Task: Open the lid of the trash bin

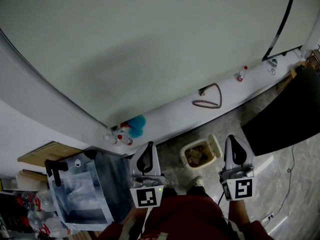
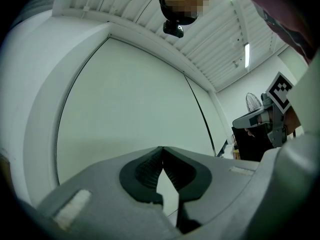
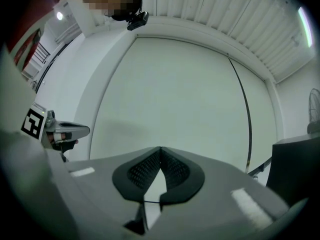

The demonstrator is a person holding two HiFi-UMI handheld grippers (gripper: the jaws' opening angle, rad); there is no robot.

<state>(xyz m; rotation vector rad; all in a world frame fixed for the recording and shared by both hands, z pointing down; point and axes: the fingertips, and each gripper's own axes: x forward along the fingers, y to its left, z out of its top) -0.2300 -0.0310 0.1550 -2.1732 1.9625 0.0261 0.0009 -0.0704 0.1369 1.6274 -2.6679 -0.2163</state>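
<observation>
A small cream trash bin [image 1: 196,155] stands on the floor by the wall ledge. Its lid [image 1: 215,145] is tipped up at the bin's right side, and brown rubbish shows inside. My left gripper [image 1: 148,148] is held to the left of the bin and my right gripper [image 1: 233,141] just to its right, neither touching it. In the left gripper view the left gripper [image 2: 162,148] has its jaws shut tip to tip on nothing and faces a bare pale wall. The right gripper [image 3: 160,148] is likewise shut and empty. Neither gripper view shows the bin.
A clear plastic box [image 1: 80,189] stands at the left. On the white ledge are small bottles [image 1: 122,135], a blue object [image 1: 136,124], a brown strap loop [image 1: 208,99] and another bottle [image 1: 242,73]. A black panel [image 1: 285,115] stands at the right. My shoe [image 1: 198,182] is below the bin.
</observation>
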